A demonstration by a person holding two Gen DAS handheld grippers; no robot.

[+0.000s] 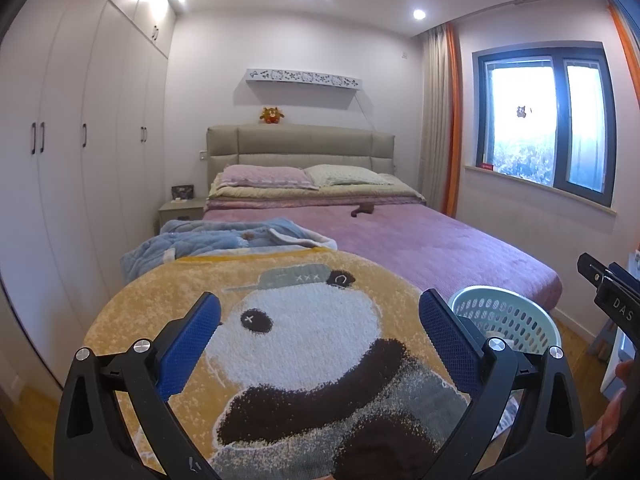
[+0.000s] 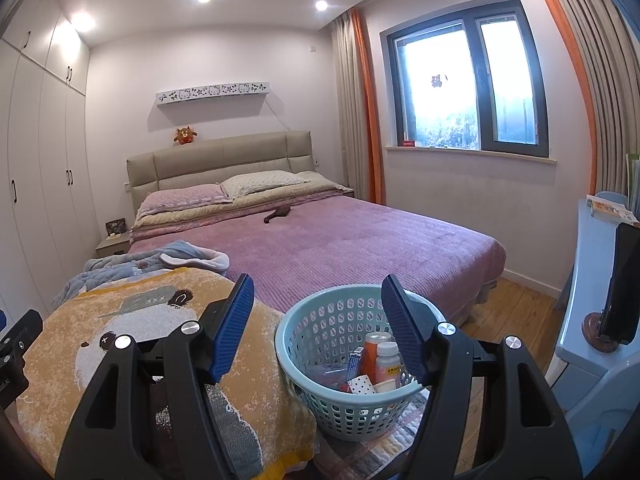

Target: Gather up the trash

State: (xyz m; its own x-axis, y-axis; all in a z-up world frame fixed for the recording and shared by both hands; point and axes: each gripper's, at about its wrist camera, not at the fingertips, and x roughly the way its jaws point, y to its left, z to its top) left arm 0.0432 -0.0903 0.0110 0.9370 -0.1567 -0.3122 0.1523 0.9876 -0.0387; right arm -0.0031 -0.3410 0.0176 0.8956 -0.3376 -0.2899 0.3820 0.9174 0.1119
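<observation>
A pale green perforated basket (image 2: pixel 320 364) stands at the foot of the bed and holds an orange bottle (image 2: pixel 374 350), a white bottle (image 2: pixel 387 360) and small packets. It also shows in the left wrist view (image 1: pixel 516 320). My right gripper (image 2: pixel 318 312) is open and empty, raised above the basket's near rim. My left gripper (image 1: pixel 320 320) is open and empty above a yellow panda blanket (image 1: pixel 280 344), left of the basket. A small dark brown object (image 2: pixel 278 213) lies on the purple bedspread (image 2: pixel 360 248) near the pillows.
White wardrobes (image 1: pixel 60 152) line the left wall. A blue quilt (image 1: pixel 224 240) is bunched behind the panda blanket. A light blue desk (image 2: pixel 588 300) with a dark stand (image 2: pixel 622 292) is at the right. A window (image 2: pixel 464 80) and wood floor (image 2: pixel 512 304) lie beyond.
</observation>
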